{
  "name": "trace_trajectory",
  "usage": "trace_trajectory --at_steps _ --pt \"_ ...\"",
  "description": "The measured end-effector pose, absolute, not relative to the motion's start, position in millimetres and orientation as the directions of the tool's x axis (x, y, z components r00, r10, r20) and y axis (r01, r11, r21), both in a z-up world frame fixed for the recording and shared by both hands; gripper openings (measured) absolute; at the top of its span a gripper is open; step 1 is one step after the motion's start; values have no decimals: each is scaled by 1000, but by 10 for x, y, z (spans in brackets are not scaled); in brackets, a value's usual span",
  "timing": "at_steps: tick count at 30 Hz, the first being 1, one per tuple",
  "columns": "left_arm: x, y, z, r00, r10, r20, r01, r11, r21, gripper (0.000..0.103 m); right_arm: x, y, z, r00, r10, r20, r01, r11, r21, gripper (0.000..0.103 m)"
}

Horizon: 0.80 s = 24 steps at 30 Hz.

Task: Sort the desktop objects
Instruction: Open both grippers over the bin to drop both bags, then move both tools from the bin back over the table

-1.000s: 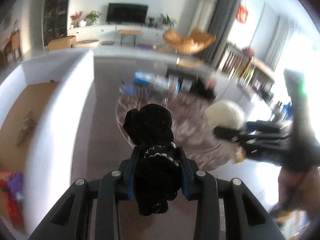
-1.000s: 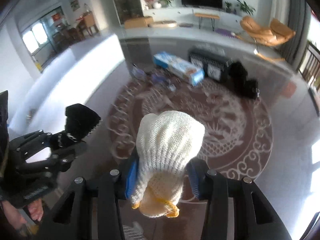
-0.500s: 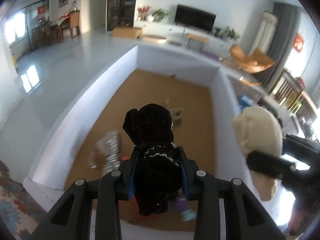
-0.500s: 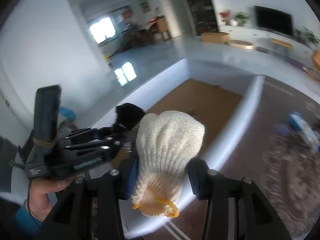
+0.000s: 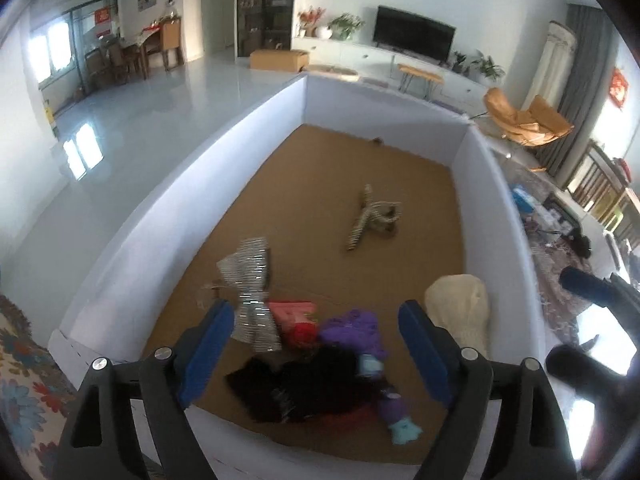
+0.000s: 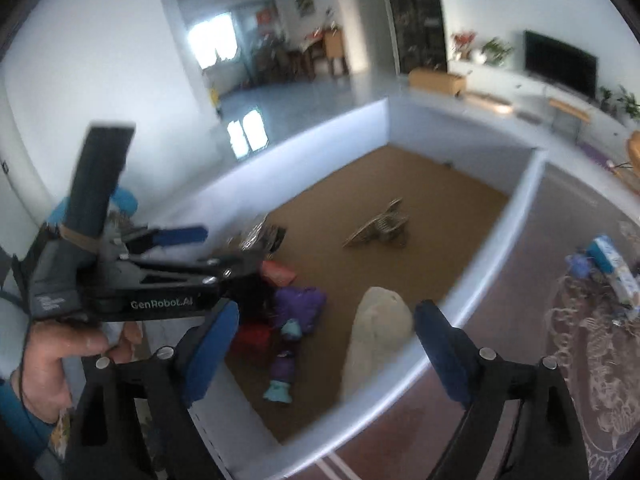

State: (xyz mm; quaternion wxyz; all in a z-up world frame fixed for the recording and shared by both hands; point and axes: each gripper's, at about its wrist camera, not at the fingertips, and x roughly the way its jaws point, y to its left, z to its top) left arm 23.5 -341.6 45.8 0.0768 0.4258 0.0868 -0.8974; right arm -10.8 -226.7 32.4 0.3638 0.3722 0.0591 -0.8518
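**A:** Where's the black plush toy now?

**B:** Below and between my left gripper fingers, lying free in the white-walled bin against the purple toy. The cream knitted toy sits between my right gripper fingers, leaning at the bin's near wall.

**A:** So both are let go?

**B:** Yes. Both pairs have just been opening; they stand wide, the pads pressing on nothing. I judge this drop done.

**A:** Next?

**B:** Lift clear and swing away for more items. Both grippers pitch steeply down over the near rim, the left hand beside my right fingers.
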Motion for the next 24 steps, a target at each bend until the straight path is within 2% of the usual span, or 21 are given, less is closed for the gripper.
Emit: trace_trajectory --at_steps 2,5,8,9,11,12,15,18,24 --pt "290 -3220 549 -665 -43 -746 170 -981 -95 84 -100 -1940 261 -548 -518 -657 619 -779 98 101" --pt "372 -2841 728 -716 26 -698 71 -991 -109 84 -137 -1359 25 -633 -392 -668 522 -853 6 101" --pt "431 -2368 931 -744 131 -655 -58 -990 -132 86 -296 -628 -357 -649 -194 -736 374 -924 -86 101" --pt "440 -2194 987 -747 162 -645 -97 -986 -135 88 -340 -421 -443 -646 -150 -749 331 -939 -97 101" --pt "464 -1830 1033 -738 227 -636 -180 -974 -140 103 -401 97 -600 -632 -64 -772 228 -968 -106 101" --pt "464 -1672 1027 -729 252 -636 -211 -967 -141 103 -415 320 -655 -621 -30 -783 186 -976 -109 101" --pt "396 -1193 870 -678 301 -670 -287 -948 -135 103 -509 917 -765 -590 62 -805 76 -988 -131 101" --pt "192 -773 522 -616 297 -729 -317 -941 -115 103 -505 1318 -855 -575 96 -812 10 -992 -125 101" --pt "-316 -371 -130 -526 203 -826 -283 -958 -56 103 -450 1568 -854 -582 45 -812 -44 -999 -24 102"
